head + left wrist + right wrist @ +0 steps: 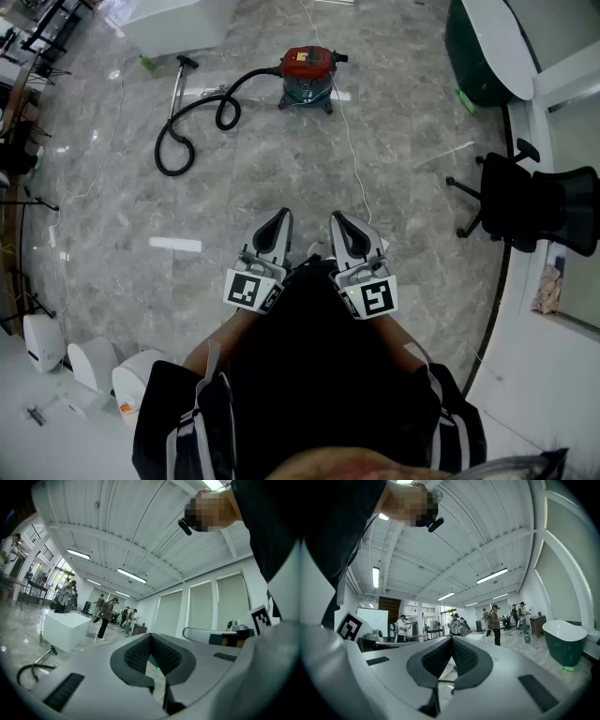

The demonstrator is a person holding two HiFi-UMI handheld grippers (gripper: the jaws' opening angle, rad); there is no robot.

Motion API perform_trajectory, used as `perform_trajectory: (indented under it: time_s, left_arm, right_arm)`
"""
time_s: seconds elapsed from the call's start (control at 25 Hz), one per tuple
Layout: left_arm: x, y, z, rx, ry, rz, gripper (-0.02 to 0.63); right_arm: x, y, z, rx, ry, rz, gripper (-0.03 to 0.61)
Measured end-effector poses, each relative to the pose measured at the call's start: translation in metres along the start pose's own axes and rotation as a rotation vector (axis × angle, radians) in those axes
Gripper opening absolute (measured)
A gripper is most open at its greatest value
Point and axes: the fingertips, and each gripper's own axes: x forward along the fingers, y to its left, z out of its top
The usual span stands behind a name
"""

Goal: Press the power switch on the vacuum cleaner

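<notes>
The red-topped vacuum cleaner (307, 75) stands on the marble floor far ahead in the head view, its black hose (192, 122) looping off to the left. I cannot make out its power switch at this distance. Both grippers are held close to the person's body, well short of the vacuum. My left gripper (279, 217) is shut with nothing in it, its pads meeting at the tip (150, 635). My right gripper (336, 219) is likewise shut and empty (451, 638). Part of the hose (28, 672) shows low at the left of the left gripper view.
A white cable (352, 159) runs along the floor from the vacuum toward me. A black office chair (534, 202) stands at the right and a green tub (487, 47) at the far right. A white block (178, 21) sits far left; several people stand in the distance.
</notes>
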Motion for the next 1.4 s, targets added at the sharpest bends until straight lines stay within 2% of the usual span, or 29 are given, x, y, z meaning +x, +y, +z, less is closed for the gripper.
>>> perform_trajectory:
  time_s: [0.16,0.44,0.76,0.92,1.04,1.24,1.4]
  left_arm:
    - [-0.001,-0.012,-0.008,0.028,-0.009,-0.021,0.018]
    - [-0.002,-0.014,-0.010,0.042,-0.030,0.027,0.018]
    - [-0.007,-0.014,-0.006,0.071,-0.020,0.062,0.018]
    - [-0.006,0.002,-0.012,0.017,0.010,0.096,0.018]
    - [0.004,0.003,-0.020,-0.029,0.031,0.083,0.018]
    - [0.039,-0.003,-0.018,-0.022,0.025,-0.001,0.018]
    - [0.080,0.018,-0.011,-0.068,-0.010,-0.015,0.018]
  right_arm:
    - [0.003,0.002,-0.001,-0.001,-0.008,0.035,0.015]
    - [0.000,0.002,0.002,0.012,-0.036,0.090,0.015]
    - [-0.003,-0.015,-0.004,0.072,-0.022,0.063,0.015]
    - [0.001,-0.015,-0.002,0.077,-0.035,0.067,0.015]
    - [0.001,-0.016,-0.003,0.072,-0.036,0.079,0.015]
    - [0.007,-0.051,-0.008,0.083,-0.013,-0.004,0.015]
    - [0.030,-0.084,-0.008,0.068,0.026,-0.055,0.015]
